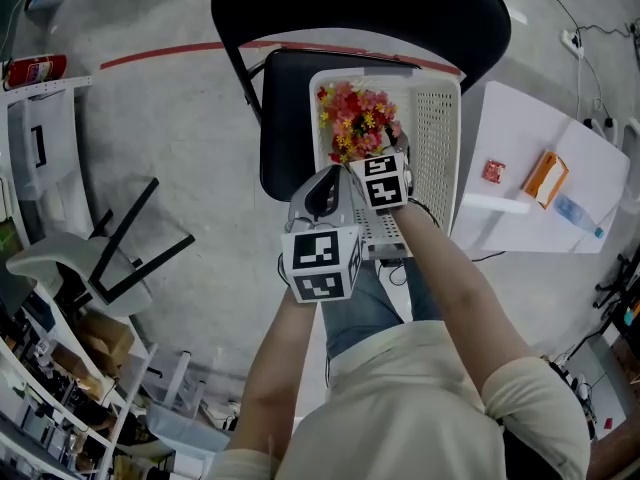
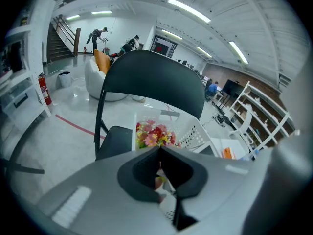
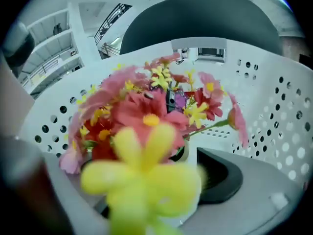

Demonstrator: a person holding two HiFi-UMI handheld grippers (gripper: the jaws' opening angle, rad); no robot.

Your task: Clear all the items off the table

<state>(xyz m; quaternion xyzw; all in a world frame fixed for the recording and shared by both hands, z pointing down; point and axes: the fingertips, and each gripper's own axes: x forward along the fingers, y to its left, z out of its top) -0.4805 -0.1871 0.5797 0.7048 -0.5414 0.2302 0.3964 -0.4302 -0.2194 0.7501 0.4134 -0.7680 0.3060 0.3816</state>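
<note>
Black chair [image 1: 400, 8] at the far centre, seat facing the near side. White table [image 1: 520, 168] just to its right.

White perforated basket [image 1: 437, 138] rests on the chair seat and takes up most of it.

Bunch of artificial flowers [image 1: 357, 120] (red, pink, yellow) sits inside the basket at its far left part. Stems go into a small white pot [image 3: 193, 153].

Right gripper [image 1: 375, 168] reaches into the basket from the near side. In the right gripper view the white pot stands between the dark pads with the jaws clamped on it. Blooms fill most of that view, with the basket wall behind them.

Left gripper [image 2: 161, 163] is held near the basket's near left corner, outside it. Its pads are pressed together with nothing between them.

On the table, well apart from the basket: an orange packet [image 1: 545, 176], a bluish bottle [image 1: 578, 214] lying just near-right of it, and a small red packet [image 1: 493, 171] to the left of both.
</note>
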